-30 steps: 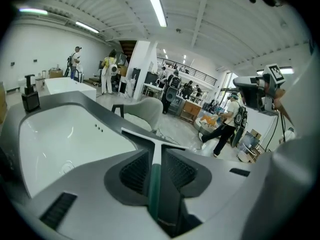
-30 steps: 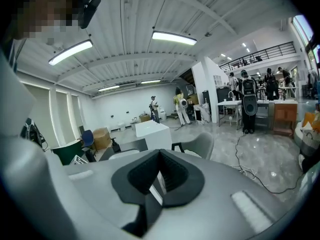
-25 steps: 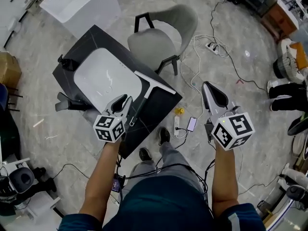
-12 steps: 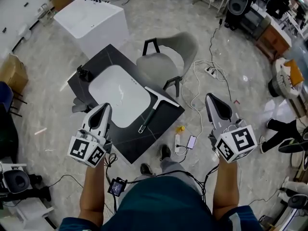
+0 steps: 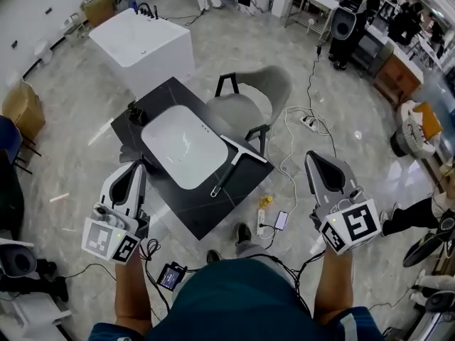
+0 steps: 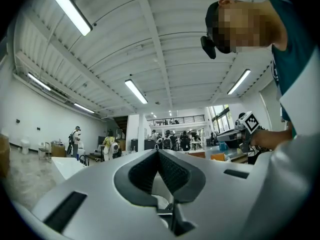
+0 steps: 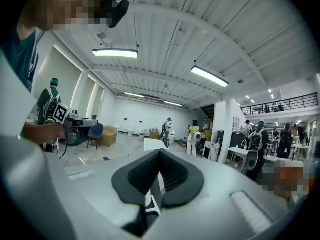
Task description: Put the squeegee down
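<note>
The squeegee [image 5: 227, 172], white blade and dark handle, lies flat on the black counter [image 5: 192, 212] by the right edge of the white basin [image 5: 183, 148]. No gripper touches it. My left gripper [image 5: 135, 170] is held off the counter's left corner, shut and empty. My right gripper [image 5: 317, 162] hovers over the floor to the counter's right, also shut and empty. Both gripper views look up into the hall; the left gripper [image 6: 158, 151] and the right gripper [image 7: 160, 151] show their jaws pressed together with nothing between.
A grey chair [image 5: 249, 98] stands behind the counter, and a white tub [image 5: 142, 45] further back left. Cables [image 5: 298, 130], a phone [image 5: 282, 220] and a small yellow object [image 5: 265, 202] lie on the floor at right. Equipment and boxes line the edges.
The left gripper let go of the squeegee handle and drew back to the left and toward the person. The squeegee stays on the counter. The right gripper barely moved.
</note>
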Demonstrator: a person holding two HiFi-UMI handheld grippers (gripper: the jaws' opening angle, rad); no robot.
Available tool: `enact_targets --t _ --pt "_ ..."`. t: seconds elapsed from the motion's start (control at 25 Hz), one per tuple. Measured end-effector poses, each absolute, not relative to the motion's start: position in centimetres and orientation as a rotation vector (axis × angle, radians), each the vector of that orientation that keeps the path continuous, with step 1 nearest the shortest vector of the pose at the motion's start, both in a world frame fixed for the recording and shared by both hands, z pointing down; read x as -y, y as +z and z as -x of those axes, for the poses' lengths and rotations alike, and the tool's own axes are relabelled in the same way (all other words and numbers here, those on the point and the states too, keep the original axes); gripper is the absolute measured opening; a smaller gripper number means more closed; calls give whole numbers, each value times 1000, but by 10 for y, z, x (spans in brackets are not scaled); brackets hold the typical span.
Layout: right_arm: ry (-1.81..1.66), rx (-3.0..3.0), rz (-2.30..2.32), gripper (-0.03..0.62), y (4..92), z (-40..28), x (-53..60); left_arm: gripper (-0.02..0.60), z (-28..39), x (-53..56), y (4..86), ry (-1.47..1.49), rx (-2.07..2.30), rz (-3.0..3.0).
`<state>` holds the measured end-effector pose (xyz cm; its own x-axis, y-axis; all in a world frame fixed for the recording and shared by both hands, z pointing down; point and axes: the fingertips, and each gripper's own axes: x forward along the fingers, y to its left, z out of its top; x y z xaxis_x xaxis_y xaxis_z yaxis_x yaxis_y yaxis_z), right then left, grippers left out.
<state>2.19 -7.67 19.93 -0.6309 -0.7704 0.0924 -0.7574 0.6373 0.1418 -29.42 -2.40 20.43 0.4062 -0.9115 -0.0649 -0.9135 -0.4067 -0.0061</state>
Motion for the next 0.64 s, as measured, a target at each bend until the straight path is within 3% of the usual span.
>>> enact_targets --t 0.64 --pt "-138 2699 -1270 8 196 -7 39 6 326 -22 201 97 -1733 2558"
